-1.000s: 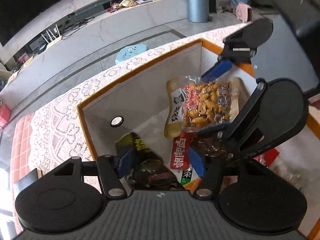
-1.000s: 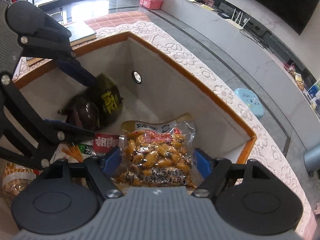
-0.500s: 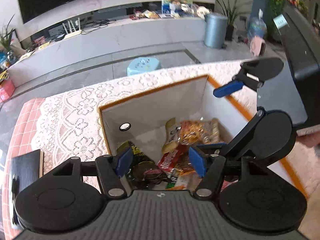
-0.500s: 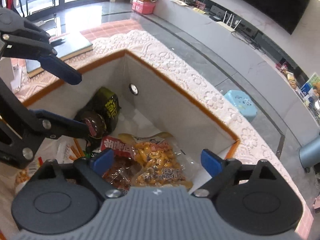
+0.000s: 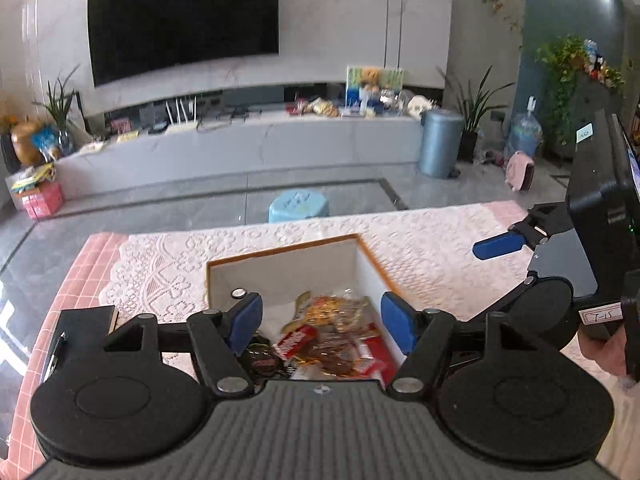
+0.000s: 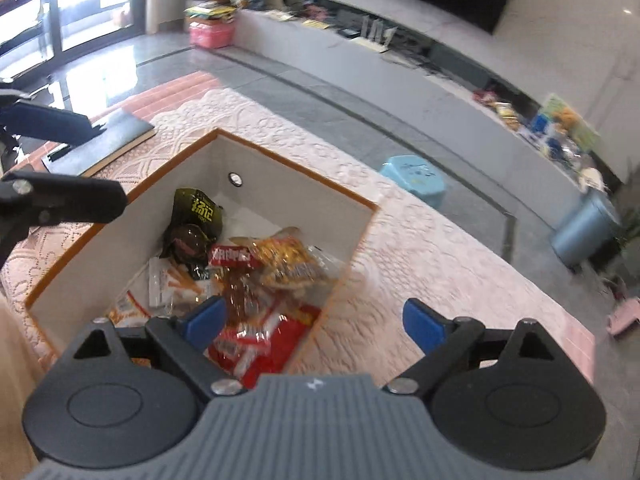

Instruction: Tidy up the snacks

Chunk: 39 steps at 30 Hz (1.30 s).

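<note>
A white storage box with an orange rim [image 5: 280,249] [image 6: 296,168] stands on the lace-covered table. Several snack packs lie inside: a clear bag of yellow snacks [image 6: 288,260] [image 5: 340,308], a red-labelled pack [image 6: 232,257] [image 5: 292,344], a dark green pack [image 6: 198,212], and red packs [image 6: 264,336] near the front. My left gripper [image 5: 320,322] is open and empty, raised above the box. My right gripper [image 6: 316,320] is open and empty, above the box's near right corner. Its finger also shows in the left wrist view [image 5: 498,246].
A dark notebook with a pen [image 5: 80,328] [image 6: 104,140] lies on the table left of the box. A light blue stool [image 5: 298,206] stands on the floor beyond the table. A blue-grey bin [image 5: 440,142] stands by the TV bench. A black device [image 5: 600,216] stands at right.
Both grippers have risen and pulled back out of the box. The bag of yellow snacks, earlier between my right fingers, now lies in the box. Both views now show more of the room.
</note>
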### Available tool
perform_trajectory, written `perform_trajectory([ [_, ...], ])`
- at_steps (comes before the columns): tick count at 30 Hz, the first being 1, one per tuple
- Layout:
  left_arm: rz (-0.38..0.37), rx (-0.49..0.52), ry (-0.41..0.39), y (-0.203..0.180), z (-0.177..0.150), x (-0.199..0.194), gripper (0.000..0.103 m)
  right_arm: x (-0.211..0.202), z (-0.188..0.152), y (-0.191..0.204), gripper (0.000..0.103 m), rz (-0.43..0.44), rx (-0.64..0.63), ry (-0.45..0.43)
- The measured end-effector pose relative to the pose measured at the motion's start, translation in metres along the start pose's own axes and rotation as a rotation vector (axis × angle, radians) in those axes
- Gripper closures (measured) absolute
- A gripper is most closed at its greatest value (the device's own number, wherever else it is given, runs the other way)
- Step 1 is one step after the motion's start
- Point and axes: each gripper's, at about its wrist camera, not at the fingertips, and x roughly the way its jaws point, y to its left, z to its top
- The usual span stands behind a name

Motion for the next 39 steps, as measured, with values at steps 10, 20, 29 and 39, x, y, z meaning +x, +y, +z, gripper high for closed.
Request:
perform_trajectory([
  [10,0.056,-0.029,-0.085,-0.03,-0.041,-0.051,0.01,-0.091,-0.064,0.002,0.004,-0.08,0.194,-0.121],
  [20,0.15,-0.104,-0.131,-0.027,-0.08,-0.064,0.001,-0.148,-0.136,0.017,0.003,-0.199,0.433,-0.272],
  [29,0.118,-0.151,-0.07,-0.026,-0.111,-0.046,0.0,-0.141,-0.17,0.043,0.003,-0.225,0.462,-0.338],
  [39,0.114,-0.121,0.002,-0.043,-0.128,-0.019,0.0,-0.105,-0.185,0.051,0.003,-0.207,0.439,-0.296],
])
